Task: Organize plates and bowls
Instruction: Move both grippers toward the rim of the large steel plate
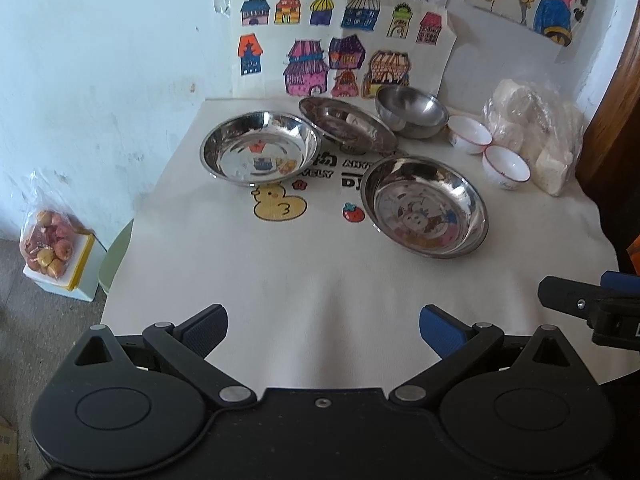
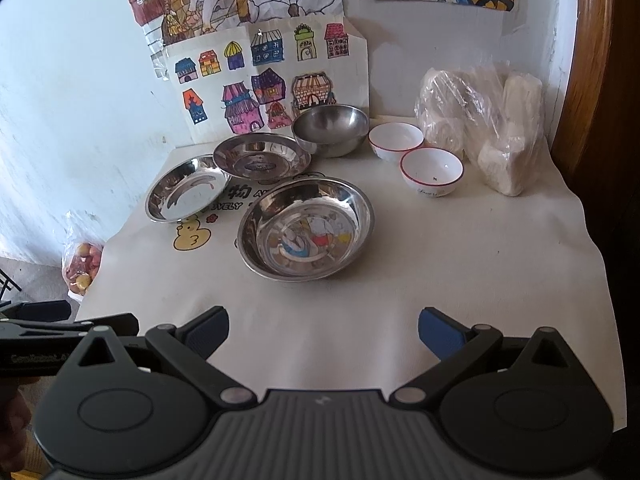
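Note:
Three shallow steel plates lie on the white tablecloth: a left one (image 1: pixel 260 148) (image 2: pixel 186 188), a back one (image 1: pixel 348 124) (image 2: pixel 262 156) and a near one (image 1: pixel 426 206) (image 2: pixel 306 228). A deep steel bowl (image 1: pixel 412 110) (image 2: pixel 330 128) stands at the back. Two white bowls with red rims (image 1: pixel 470 132) (image 1: pixel 506 168) (image 2: pixel 396 140) (image 2: pixel 432 172) stand to its right. My left gripper (image 1: pixel 323 330) is open and empty above the table's near edge. My right gripper (image 2: pixel 323 330) is open and empty too, well short of the near plate.
A clear plastic bag of white items (image 1: pixel 536 132) (image 2: pixel 484 120) sits at the back right by a wooden frame (image 2: pixel 588 60). Children's drawings (image 1: pixel 340 52) lean on the wall behind the dishes. A bag of fruit (image 1: pixel 48 244) rests on a box on the floor, left.

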Demonstrator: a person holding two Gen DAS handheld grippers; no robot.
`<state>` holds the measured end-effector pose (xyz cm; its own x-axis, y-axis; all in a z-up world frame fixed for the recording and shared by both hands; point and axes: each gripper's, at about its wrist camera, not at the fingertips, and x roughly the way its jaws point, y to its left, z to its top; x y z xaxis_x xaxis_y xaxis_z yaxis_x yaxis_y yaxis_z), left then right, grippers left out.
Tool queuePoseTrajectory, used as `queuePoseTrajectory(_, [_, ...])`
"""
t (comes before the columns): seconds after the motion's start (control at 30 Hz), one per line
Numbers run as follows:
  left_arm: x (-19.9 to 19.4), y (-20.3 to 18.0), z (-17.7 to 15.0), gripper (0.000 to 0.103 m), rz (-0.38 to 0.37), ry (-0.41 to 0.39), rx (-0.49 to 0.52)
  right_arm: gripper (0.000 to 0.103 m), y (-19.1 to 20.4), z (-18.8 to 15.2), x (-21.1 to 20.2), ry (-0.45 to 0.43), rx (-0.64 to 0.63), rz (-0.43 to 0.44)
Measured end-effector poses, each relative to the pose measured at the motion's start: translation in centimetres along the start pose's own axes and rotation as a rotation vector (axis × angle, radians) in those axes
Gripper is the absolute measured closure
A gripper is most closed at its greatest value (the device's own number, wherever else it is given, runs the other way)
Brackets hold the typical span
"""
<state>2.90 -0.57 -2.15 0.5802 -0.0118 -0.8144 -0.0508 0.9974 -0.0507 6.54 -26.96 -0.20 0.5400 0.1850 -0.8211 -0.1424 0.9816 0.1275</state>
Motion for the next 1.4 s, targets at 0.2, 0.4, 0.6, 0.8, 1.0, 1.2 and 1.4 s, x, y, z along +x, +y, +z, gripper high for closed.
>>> queuePoseTrajectory(0.2, [1.6, -0.4, 0.5, 0.001, -0.001, 0.041, -0.013, 0.000, -0.8, 0.6, 1.0, 0.026, 0.006, -0.005])
queuePoseTrajectory(0.4, [3.8, -0.9, 1.5, 0.001, 0.005, 0.089, -0.049, 0.000, -1.8, 1.8, 2.8, 0.065, -0.006, -0.011])
queuePoseTrajectory(0.6, [6.0, -1.3, 3.2, 0.001, -0.003, 0.125, -0.133, 0.000, -3.1, 4.4, 5.4, 0.104, -0.058, -0.013])
queuePoseTrajectory(0.8, [7.8, -2.3, 5.0, 0.001, 0.009, 0.162, -0.197, 0.000, -4.2, 6.7, 7.5, 0.137, -0.106, 0.006])
queuePoseTrajectory(1.0, [8.4, -2.1, 6.7, 0.001, 0.033, 0.170, -0.227, 0.000, -4.6, 8.8, 9.0, 0.146, -0.111, 0.022])
queuePoseTrajectory(1.2, [8.8, -0.2, 7.8, 0.001, 0.060, 0.194, -0.255, 0.000, -4.1, 10.1, 10.5, 0.168, -0.088, 0.040])
queuePoseTrajectory(1.4, [10.4, 3.6, 9.6, 0.001, 0.076, 0.220, -0.265, 0.000, -2.1, 10.6, 11.9, 0.177, -0.066, 0.048])
